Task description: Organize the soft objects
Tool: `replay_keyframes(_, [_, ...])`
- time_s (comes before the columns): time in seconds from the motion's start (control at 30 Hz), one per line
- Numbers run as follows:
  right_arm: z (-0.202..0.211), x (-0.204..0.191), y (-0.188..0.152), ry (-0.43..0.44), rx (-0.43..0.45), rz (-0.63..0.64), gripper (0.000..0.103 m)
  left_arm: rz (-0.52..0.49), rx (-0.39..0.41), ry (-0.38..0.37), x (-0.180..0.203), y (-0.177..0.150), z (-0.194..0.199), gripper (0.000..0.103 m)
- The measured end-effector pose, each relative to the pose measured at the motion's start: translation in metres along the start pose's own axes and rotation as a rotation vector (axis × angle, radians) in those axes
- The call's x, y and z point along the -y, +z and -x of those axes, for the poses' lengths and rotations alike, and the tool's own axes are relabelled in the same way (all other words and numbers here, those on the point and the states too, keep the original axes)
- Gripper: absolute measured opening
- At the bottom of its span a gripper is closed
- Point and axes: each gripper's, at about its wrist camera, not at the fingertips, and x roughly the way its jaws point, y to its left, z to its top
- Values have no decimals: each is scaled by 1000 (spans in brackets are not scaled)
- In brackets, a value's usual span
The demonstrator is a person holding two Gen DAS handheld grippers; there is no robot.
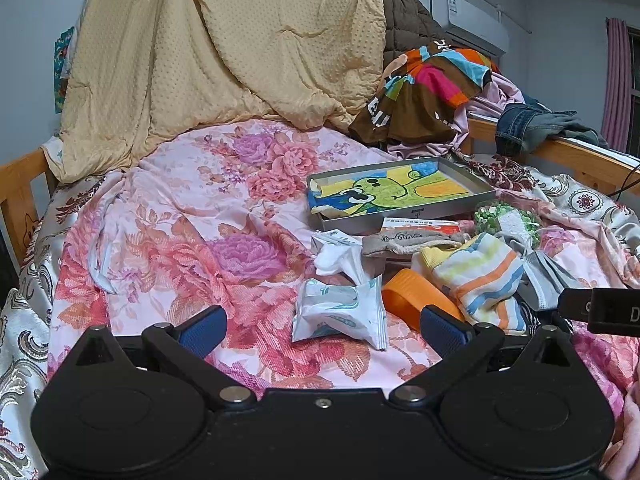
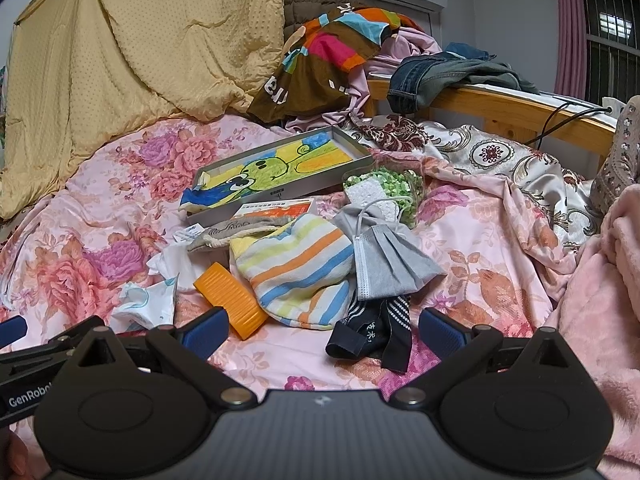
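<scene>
A pile of small items lies on the floral bedspread (image 1: pixel 180 240). A striped towel (image 2: pixel 296 268) sits in the middle, also in the left wrist view (image 1: pixel 480 276). Beside it lie a grey face mask (image 2: pixel 388 264), a dark blue sock (image 2: pixel 372 332), an orange lid (image 2: pixel 232 300), a beige drawstring pouch (image 2: pixel 236 232) and a white tissue pack (image 1: pixel 340 312). My left gripper (image 1: pixel 324 330) is open, low over the tissue pack. My right gripper (image 2: pixel 324 330) is open, just before the sock and towel.
A grey tray (image 2: pixel 340 136) with a frog drawing lies behind the pile. A bag of green bits (image 2: pixel 384 184) sits to its right. A yellow quilt (image 1: pixel 220 60) and heaped clothes (image 2: pixel 332 56) stand at the back. A wooden bed rail (image 2: pixel 500 108) runs along the right.
</scene>
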Motion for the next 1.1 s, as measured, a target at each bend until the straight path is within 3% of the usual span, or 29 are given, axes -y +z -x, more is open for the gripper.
replay_keyframes(1.1, [0,0,-1,7,-10,-7,103,-4,-3,-14,-6,0,-1,102])
